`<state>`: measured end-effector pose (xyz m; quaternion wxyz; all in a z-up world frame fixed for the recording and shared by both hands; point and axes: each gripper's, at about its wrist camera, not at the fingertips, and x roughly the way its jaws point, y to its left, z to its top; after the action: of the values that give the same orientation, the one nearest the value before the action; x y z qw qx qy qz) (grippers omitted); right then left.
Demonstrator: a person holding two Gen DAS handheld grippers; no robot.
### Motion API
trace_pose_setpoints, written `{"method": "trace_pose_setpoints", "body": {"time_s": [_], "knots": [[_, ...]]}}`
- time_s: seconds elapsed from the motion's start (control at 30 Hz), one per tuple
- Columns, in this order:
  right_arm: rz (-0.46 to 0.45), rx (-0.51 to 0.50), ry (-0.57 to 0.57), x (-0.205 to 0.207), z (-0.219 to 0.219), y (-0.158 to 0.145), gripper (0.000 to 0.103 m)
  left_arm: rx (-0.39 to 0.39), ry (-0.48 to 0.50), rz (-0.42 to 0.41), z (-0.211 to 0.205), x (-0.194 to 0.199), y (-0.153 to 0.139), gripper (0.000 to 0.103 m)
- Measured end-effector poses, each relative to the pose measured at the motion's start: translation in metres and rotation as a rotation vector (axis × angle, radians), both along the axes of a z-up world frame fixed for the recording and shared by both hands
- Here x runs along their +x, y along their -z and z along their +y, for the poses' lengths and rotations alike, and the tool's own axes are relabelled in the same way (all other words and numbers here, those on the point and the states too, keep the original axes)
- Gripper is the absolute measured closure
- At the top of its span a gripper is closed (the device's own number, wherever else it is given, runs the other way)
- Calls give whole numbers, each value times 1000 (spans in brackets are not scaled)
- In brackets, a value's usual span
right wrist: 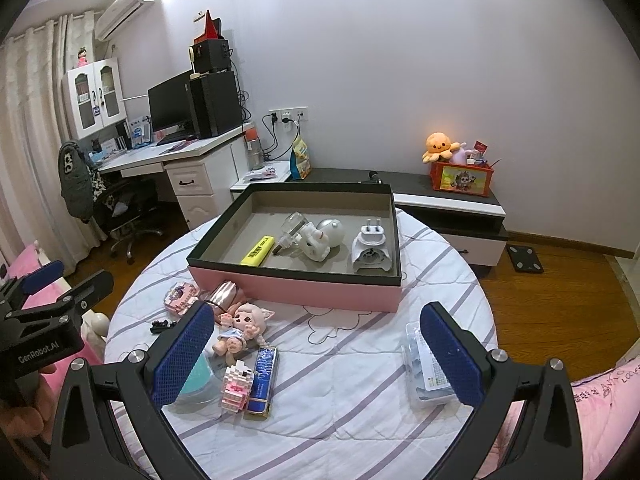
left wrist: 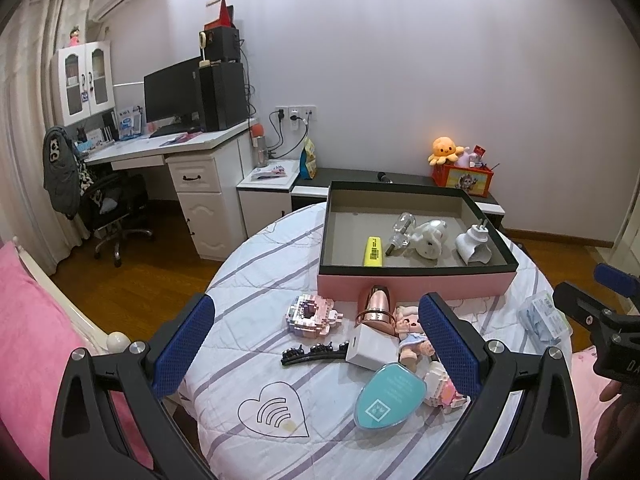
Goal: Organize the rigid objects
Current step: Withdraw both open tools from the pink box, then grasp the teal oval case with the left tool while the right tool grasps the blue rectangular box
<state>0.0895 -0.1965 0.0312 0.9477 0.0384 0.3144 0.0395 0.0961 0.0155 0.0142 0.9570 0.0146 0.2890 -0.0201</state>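
A pink box (left wrist: 412, 286) (right wrist: 296, 286) with a black rim sits on the round striped table (left wrist: 260, 264) and holds a yellow marker (left wrist: 373, 251) (right wrist: 258, 249), a clear bottle, a white toy and a white plug. In front of it lie a pink brick house (left wrist: 309, 315), a rose-gold tube (left wrist: 376, 306), a doll (right wrist: 240, 326), a white charger (left wrist: 367, 347), a black hair clip (left wrist: 308, 351), a teal case (left wrist: 390, 396), a blue bar (right wrist: 262, 376) and a clear packet (right wrist: 426, 368). My left gripper (left wrist: 316, 344) is open above the clutter. My right gripper (right wrist: 316, 352) is open over the table's bare middle.
A pink bed (left wrist: 32, 344) lies at the left. A white desk (left wrist: 192, 148) with a monitor, an office chair (left wrist: 116, 208) and a low cabinet (right wrist: 448, 200) with an orange toy box stand behind the table, on a wooden floor.
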Motion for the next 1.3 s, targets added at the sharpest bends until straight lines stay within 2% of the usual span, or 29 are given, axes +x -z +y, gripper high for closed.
{"method": "trace_pose_setpoints", "body": {"time_s": [0.4, 0.7, 0.9, 1.3], "knots": [[8, -6, -2, 3, -8, 0, 0, 3, 5, 13, 3, -3, 8, 0], [112, -7, -19, 5, -17, 39, 0, 5, 11, 126, 27, -4, 56, 0], [191, -6, -101, 5, 1, 66, 0, 27, 103, 182, 2, -12, 84, 0], [246, 30, -121, 11, -1, 80, 0, 26, 201, 231, -29, 8, 113, 0]]}}
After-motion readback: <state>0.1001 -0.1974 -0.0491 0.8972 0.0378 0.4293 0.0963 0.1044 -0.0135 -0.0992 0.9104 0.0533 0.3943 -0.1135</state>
